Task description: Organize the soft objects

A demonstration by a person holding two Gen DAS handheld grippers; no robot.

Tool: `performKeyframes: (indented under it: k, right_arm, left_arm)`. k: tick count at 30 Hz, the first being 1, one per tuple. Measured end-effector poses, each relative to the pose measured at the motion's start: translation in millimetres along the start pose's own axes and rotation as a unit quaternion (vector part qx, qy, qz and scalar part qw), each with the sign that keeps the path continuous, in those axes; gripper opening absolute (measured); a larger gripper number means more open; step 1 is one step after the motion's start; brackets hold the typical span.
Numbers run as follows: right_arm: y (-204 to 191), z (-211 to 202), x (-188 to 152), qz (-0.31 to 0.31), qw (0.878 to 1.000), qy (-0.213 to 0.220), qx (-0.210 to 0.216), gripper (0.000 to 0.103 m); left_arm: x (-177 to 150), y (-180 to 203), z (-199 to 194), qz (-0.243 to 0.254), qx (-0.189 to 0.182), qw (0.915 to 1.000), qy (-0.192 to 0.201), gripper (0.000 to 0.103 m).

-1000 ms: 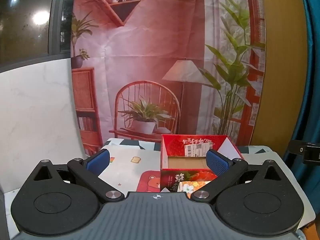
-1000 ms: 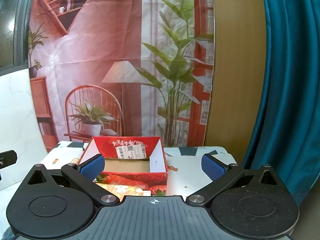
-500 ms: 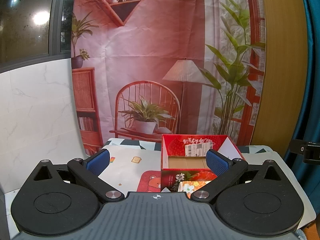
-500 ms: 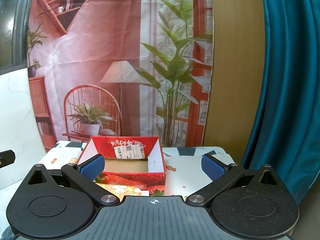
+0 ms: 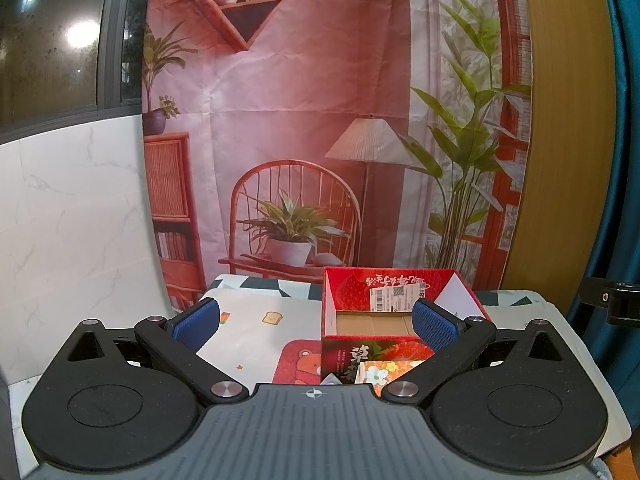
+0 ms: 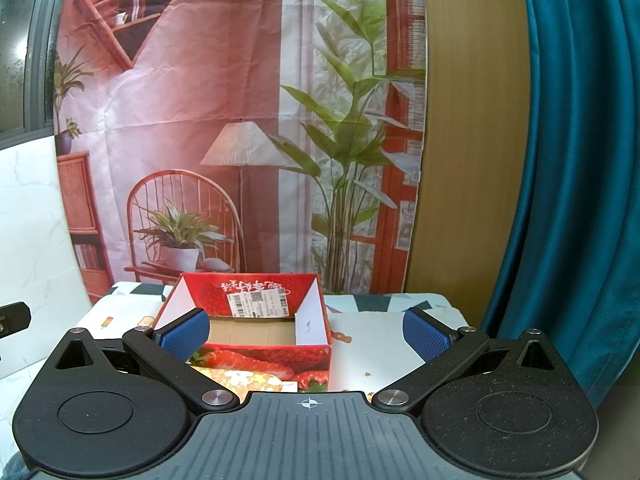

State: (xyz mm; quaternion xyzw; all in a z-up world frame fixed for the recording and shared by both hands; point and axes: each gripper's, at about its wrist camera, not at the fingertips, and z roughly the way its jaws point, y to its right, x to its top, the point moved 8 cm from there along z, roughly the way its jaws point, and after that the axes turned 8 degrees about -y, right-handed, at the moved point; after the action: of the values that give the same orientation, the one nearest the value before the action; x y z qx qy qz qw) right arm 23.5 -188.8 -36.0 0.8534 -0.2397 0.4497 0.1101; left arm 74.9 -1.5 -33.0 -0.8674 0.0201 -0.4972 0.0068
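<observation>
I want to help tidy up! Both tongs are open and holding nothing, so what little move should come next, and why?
Probably tip the left tongs down toward the flowery packet lying just in front of the red strawberry box. The box looks empty, with its cardboard floor bare, and the right tongs are open too. The packet is partly hidden by the tool, so it needs a better view before any grab.
</observation>
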Motion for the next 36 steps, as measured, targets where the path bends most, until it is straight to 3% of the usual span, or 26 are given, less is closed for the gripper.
performKeyframes:
  k: [36]
  right_arm:
    - [-2.5, -3.7, 2.3, -0.001, 1.0, -0.001, -0.002, 0.103]
  left_arm:
    - [-1.8, 0.2, 2.7, -0.002, -0.001, 1.0, -0.001, 0.103]
